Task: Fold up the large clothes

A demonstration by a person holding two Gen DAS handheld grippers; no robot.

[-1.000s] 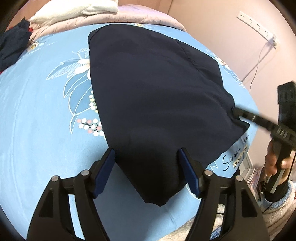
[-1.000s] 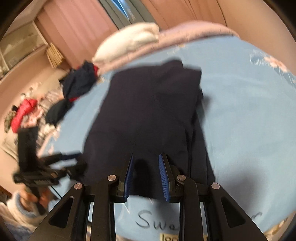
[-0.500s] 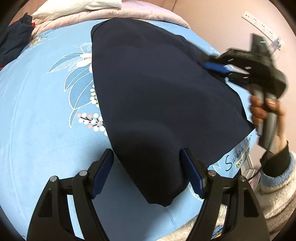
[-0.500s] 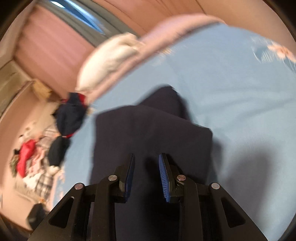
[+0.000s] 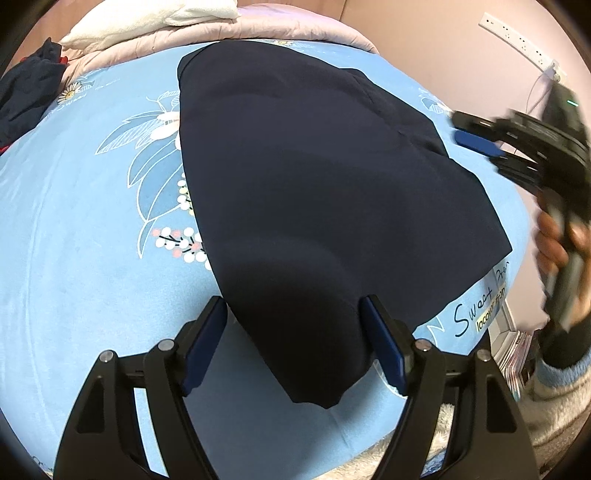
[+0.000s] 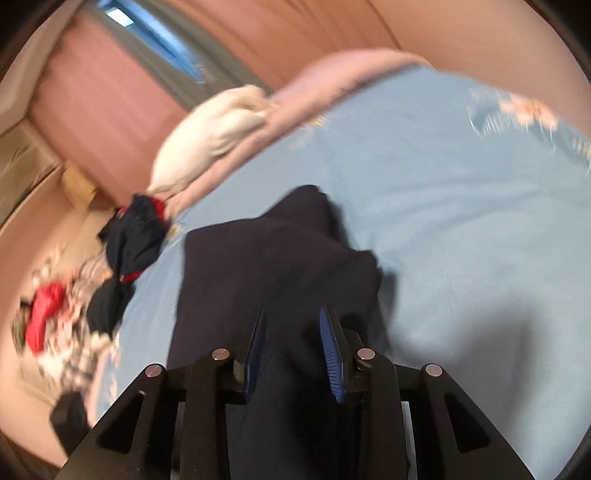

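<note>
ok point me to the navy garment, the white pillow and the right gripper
navy garment [image 5: 314,192], left wrist view, middle of the cloth
white pillow [image 6: 210,136], right wrist view, its middle
right gripper [image 5: 469,133], left wrist view, between its blue-padded fingertips

The bed is covered by a light blue sheet printed with white and blue leaves, small berries and the handwritten word "Sweet" near its front edge. 1 dark navy garment lies spread flat across the middle of it, its near corner hanging over the front edge. At the far end sit a pink quilt and a white pillow, with a heap of dark clothes at the far left edge.
</note>
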